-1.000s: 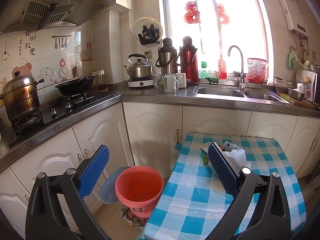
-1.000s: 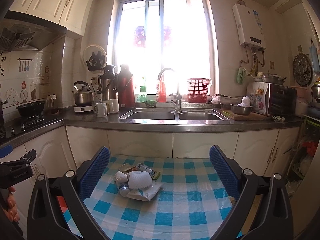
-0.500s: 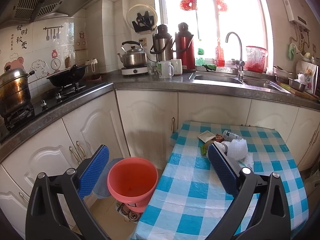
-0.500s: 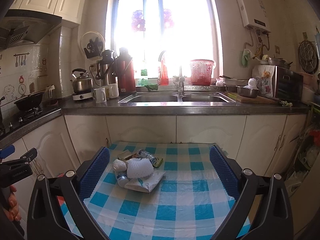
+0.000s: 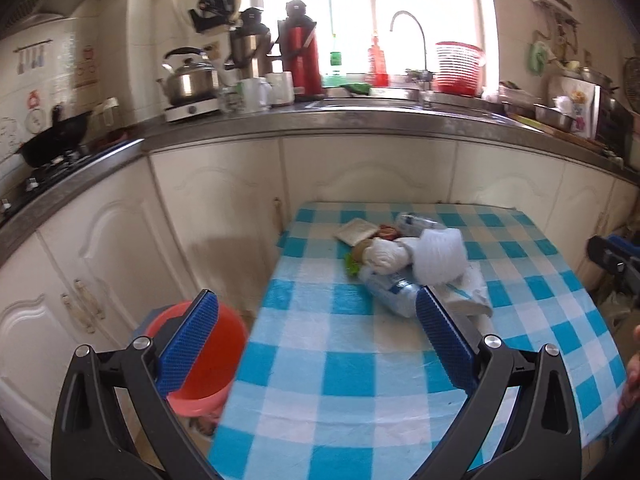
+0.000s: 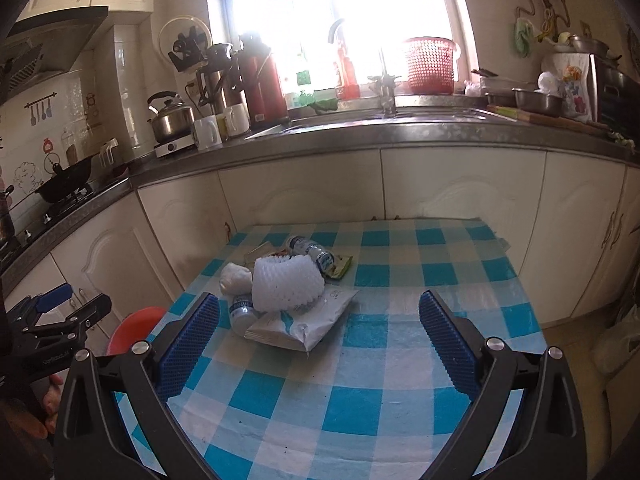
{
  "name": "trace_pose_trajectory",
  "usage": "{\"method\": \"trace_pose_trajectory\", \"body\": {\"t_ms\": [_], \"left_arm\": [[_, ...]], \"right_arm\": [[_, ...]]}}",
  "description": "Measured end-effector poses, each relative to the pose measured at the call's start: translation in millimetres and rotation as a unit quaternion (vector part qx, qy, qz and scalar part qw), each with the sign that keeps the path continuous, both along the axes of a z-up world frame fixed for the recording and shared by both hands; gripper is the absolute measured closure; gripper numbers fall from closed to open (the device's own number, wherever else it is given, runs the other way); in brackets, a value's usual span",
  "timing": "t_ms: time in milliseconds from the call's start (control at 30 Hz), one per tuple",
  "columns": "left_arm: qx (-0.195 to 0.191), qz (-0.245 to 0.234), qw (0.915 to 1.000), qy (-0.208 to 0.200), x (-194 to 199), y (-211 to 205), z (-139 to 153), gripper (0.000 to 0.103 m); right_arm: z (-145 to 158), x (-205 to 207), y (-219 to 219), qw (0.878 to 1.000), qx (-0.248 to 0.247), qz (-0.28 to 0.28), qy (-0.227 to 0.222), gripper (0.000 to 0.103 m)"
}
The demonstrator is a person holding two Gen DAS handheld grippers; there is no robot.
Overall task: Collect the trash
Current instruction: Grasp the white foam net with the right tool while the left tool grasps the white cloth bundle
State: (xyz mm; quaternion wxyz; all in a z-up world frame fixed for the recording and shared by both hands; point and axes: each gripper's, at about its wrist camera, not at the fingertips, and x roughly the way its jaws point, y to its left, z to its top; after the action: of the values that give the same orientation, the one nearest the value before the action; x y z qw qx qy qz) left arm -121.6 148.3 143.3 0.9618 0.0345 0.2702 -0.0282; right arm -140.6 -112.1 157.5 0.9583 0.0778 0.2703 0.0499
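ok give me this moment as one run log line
phase: approach | left gripper: open, empty | right gripper: open, empty | trash pile: on checked table, untouched | red bucket: on floor left of table

Both wrist views over checked table (image 5: pixel 320 360)

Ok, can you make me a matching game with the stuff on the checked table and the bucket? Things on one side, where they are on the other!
Things:
1. white foam net
2. red bucket
3. flat white packet
4. kettle

Places:
A. on the floor beside the table
B. on the counter by the mugs
C. on top of the trash pile
D. at the bottom of the pile, on the tablecloth

Pairs: 1-C, 2-A, 3-D, 4-B
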Motion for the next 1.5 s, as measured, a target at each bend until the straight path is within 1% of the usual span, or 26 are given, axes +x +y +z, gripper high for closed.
{"method": "trace_pose_trajectory", "body": {"t_ms": [100,167,233,300,367,433,600,700,767,833,933,1000,1067,1133,1167,1233,1267,1433,1500], "left_arm": [[-0.021,-0.045,0.9987,0.015,20,-10,-12,0.004],[-0.036,-0.083,0.9955,0.028,40,-16,-21,0.004],[-0.041,-0.097,0.9936,0.041,58,-19,-30,0.004],[-0.055,-0.122,0.9894,0.057,79,-23,-41,0.004],[-0.06,-0.128,0.9876,0.068,97,-25,-50,0.004],[-0.073,-0.145,0.9836,0.079,112,-26,-58,0.004],[-0.089,-0.159,0.9782,0.099,148,-30,-75,0.005],[-0.089,-0.154,0.9778,0.11,165,-31,-83,0.011],[-0.092,-0.154,0.977,0.115,173,-33,-87,0.021],[-0.097,-0.155,0.9755,0.122,180,-32,-90,0.024],[-0.105,-0.154,0.9733,0.135,187,-32,-97,0.035],[-0.116,-0.156,0.9709,0.14,191,-31,-100,0.036],[-0.127,-0.159,0.9689,0.14,192,-31,-101,0.045],[-0.134,-0.162,0.9673,0.141,193,-32,-101,0.051],[-0.138,-0.164,0.9663,0.143,193,-32,-101,0.056],[-0.146,-0.164,0.9646,0.146,192,-33,-101,0.059],[-0.148,-0.162,0.9646,0.147,192,-33,-101,0.061],[-0.163,-0.15,0.9641,0.146,190,-30,-99,0.065],[-0.166,-0.144,0.9651,0.142,188,-28,-98,0.065]], "right_arm": [[-17,23,-1,0.998,0.047,0.039,0.025,0.005],[-23,36,-1,0.994,0.084,0.064,0.035,0.005],[-27,51,-1,0.99,0.11,0.082,0.042,0.005],[-33,69,2,0.986,0.124,0.095,0.055,0.005],[-38,86,1,0.981,0.147,0.101,0.071,0.005],[-44,101,1,0.978,0.163,0.104,0.081,0.005],[-57,134,6,0.976,0.164,0.107,0.099,0.005],[-64,147,13,0.977,0.148,0.115,0.104,0.005],[-68,156,18,0.978,0.136,0.118,0.109,0.005],[-74,164,20,0.977,0.135,0.123,0.114,0.005],[-80,172,24,0.976,0.128,0.127,0.121,0.005],[-84,177,28,0.976,0.122,0.13,0.128,0.005],[-89,180,29,0.975,0.119,0.129,0.137,0.006],[-94,183,31,0.974,0.119,0.127,0.142,0.006],[-97,184,31,0.974,0.119,0.126,0.145,0.007],[-101,185,32,0.974,0.117,0.123,0.149,0.014],[-102,185,33,0.974,0.115,0.123,0.151,0.026],[-102,183,36,0.977,0.102,0.12,0.146,0.034],[-102,181,37,0.977,0.096,0.121,0.145,0.041]]}}
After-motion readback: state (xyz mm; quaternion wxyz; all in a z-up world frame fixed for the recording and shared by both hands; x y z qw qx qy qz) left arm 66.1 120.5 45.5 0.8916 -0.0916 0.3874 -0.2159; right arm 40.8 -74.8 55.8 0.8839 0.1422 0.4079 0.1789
